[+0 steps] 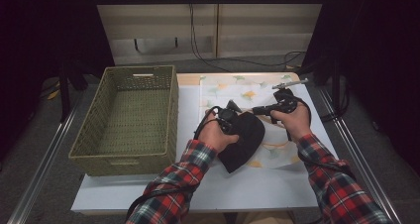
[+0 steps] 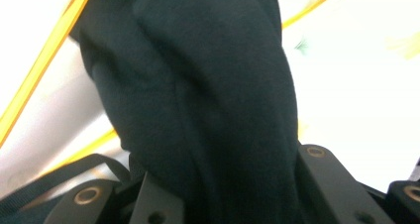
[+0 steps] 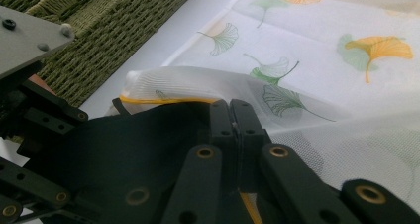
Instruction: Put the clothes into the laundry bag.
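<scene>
At the counter's right half | black garment (image 1: 245, 140) half inside mesh laundry bag (image 1: 257, 92) | left gripper (image 1: 229, 116) clamps garment, right gripper (image 1: 257, 110) pinches bag's yellow-edged rim (image 3: 163, 100) | push deeper, keep rim taut.

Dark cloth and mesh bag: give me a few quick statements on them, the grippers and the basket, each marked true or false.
1. The left gripper has the dark cloth between its jaws. True.
2. The dark cloth already lies in the basket. False: it is over the leaf-print mesh bag on the table.
3. The right gripper has its jaws closed together. True.
4. The basket stands right of the mesh bag in the high view. False: it stands left.
</scene>
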Tool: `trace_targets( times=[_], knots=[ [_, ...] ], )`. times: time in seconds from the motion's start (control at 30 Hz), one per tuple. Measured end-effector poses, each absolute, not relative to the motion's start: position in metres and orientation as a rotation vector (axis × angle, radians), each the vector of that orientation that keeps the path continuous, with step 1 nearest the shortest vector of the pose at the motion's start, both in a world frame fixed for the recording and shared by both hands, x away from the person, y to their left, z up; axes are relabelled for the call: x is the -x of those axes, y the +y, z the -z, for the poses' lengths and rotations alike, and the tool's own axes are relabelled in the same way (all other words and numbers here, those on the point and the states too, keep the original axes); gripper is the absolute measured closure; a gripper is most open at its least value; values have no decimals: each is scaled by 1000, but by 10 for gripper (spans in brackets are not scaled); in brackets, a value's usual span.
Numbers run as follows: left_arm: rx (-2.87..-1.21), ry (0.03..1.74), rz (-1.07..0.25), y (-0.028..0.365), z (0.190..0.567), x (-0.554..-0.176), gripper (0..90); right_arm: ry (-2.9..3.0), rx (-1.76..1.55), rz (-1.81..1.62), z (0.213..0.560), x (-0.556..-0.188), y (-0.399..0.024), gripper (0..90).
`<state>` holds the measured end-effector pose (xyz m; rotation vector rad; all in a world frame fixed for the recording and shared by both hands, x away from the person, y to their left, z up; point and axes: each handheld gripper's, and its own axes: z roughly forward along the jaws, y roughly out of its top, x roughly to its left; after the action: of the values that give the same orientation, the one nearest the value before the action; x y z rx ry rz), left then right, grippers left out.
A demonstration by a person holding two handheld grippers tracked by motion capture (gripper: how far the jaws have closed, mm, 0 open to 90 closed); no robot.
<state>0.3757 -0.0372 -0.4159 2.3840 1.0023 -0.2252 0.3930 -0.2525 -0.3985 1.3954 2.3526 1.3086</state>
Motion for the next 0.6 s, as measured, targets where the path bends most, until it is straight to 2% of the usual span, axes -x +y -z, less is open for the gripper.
trace_targets(
  times=[0.6],
  knots=[
    [-2310, 1022, 189, -46, 418, -386, 691, 2360, -1382, -1320, 396, -391, -251, 900]
  ],
)
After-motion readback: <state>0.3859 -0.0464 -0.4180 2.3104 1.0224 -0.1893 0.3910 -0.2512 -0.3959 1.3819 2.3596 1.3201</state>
